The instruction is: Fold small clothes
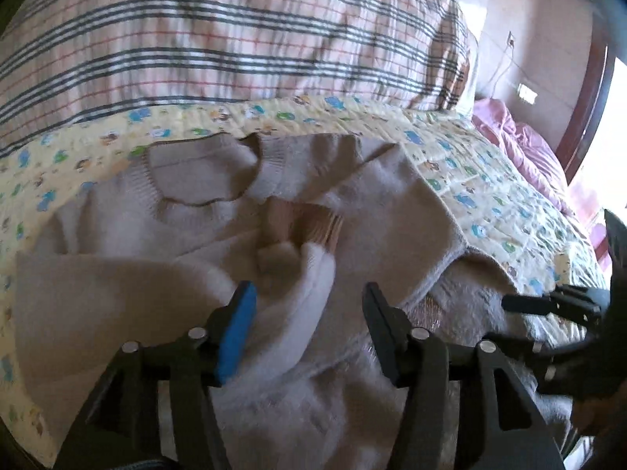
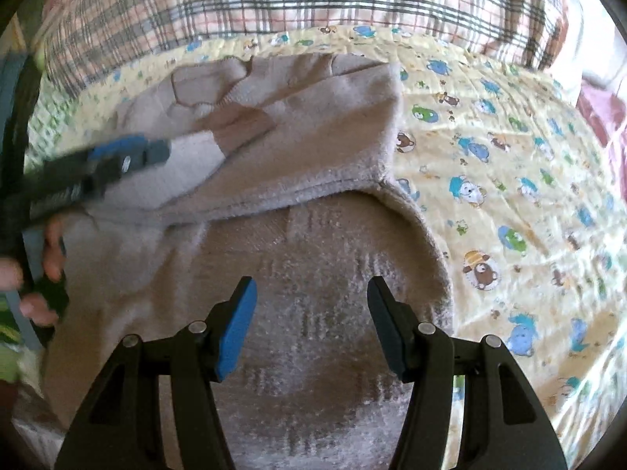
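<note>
A beige knitted sweater (image 1: pixel 352 180) lies on a yellow cartoon-print quilt (image 1: pixel 490 196), its neckline towards the far side. One sleeve is folded across the body, and its white cuff (image 1: pixel 309 282) lies between the fingers of my left gripper (image 1: pixel 307 290), which stands open above it without pressing it. My right gripper (image 2: pixel 311 282) is open over the sweater's fuzzy lower part (image 2: pixel 313 243), nothing between its pads. A folded edge of the sweater (image 2: pixel 298 192) runs just beyond it. The left gripper (image 2: pixel 156 150) shows at the left of the right wrist view, the right gripper (image 1: pixel 521 303) at the right of the left wrist view.
A plaid duvet (image 1: pixel 235 39) is heaped along the far side of the quilt. A pink blanket (image 1: pixel 525 149) lies at the right, by a wall with sockets (image 1: pixel 527 92) and a dark wooden frame (image 1: pixel 591 90). A person's fingers (image 2: pixel 51 258) hold the left gripper's handle.
</note>
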Demonstrator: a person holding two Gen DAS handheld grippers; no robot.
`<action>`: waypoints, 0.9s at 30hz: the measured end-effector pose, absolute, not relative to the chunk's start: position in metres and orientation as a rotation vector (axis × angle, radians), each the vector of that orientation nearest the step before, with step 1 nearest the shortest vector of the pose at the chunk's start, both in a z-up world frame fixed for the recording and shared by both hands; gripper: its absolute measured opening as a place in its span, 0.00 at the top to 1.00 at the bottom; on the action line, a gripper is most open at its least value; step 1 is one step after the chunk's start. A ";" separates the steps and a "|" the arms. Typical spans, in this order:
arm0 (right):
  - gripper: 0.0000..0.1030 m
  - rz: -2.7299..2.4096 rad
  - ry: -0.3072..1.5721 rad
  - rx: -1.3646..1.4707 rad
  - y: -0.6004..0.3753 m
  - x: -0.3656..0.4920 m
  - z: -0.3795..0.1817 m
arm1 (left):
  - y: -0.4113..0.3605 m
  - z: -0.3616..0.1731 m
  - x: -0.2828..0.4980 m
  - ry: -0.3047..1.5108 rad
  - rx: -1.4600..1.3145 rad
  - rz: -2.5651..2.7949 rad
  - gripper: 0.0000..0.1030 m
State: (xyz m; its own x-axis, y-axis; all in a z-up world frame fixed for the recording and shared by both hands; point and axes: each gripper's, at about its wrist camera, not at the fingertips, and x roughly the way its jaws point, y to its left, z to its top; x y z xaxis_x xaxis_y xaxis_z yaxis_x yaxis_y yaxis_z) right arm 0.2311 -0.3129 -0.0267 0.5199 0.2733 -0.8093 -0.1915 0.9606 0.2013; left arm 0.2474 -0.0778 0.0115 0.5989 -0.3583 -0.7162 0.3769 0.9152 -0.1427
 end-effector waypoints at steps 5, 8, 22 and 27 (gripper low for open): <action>0.42 0.358 0.938 0.215 -0.314 0.242 -0.014 | -0.029 0.014 0.220 0.819 -0.025 -0.337 0.44; 0.42 0.388 0.920 0.250 -0.306 0.255 -0.009 | 0.012 0.011 0.201 0.812 -0.055 -0.228 0.44; 0.53 0.434 1.085 0.471 -0.255 0.383 -0.058 | 0.139 -0.040 0.214 0.909 -0.182 0.109 0.45; 0.92 0.495 0.976 0.454 -0.256 0.380 -0.030 | 0.132 -0.042 0.239 0.922 -0.143 0.126 0.46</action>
State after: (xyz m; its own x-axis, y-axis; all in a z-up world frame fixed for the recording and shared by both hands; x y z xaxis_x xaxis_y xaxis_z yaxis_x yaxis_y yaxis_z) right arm 0.3796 -0.2563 -0.0301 0.4683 0.5839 -0.6632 -0.1907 0.7997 0.5693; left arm 0.2389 0.1320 -0.0423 0.5978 0.0469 -0.8003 -0.1692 0.9832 -0.0688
